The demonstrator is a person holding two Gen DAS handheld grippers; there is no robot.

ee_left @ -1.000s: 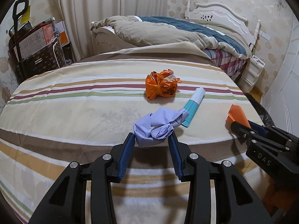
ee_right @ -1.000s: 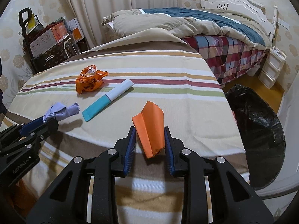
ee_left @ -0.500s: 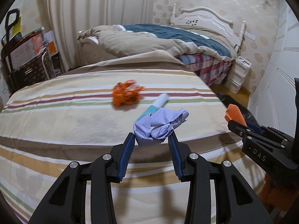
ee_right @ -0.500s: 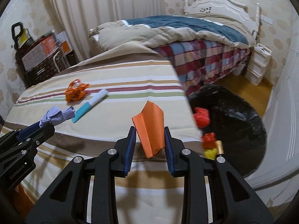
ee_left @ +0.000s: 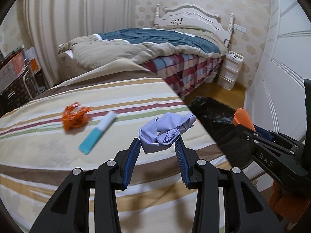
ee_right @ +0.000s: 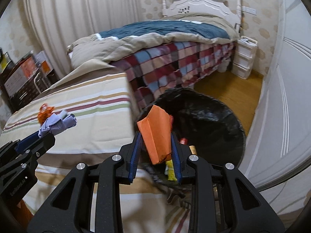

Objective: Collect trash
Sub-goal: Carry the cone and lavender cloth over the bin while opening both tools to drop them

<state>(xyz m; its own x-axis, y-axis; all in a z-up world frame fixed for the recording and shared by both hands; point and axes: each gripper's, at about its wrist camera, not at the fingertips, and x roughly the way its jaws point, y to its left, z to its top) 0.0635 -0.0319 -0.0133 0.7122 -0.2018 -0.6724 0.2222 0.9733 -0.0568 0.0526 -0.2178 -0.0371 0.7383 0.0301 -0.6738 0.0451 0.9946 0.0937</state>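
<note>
Beside the striped bed (ee_left: 136,89), your left tongs (ee_left: 157,151) clench a crumpled lilac paper (ee_left: 165,132); your right tongs (ee_right: 155,147) clench a folded orange paper (ee_right: 155,134) over the black trash bag (ee_right: 210,120). Risk: the lilac wad hangs above the mattress edge, so letting go now would likely miss the bag. An orange wrapper (ee_left: 74,118) and a teal-and-white tube (ee_left: 97,134) remain on the bed; the bed corner stands between them and the bag.
</note>
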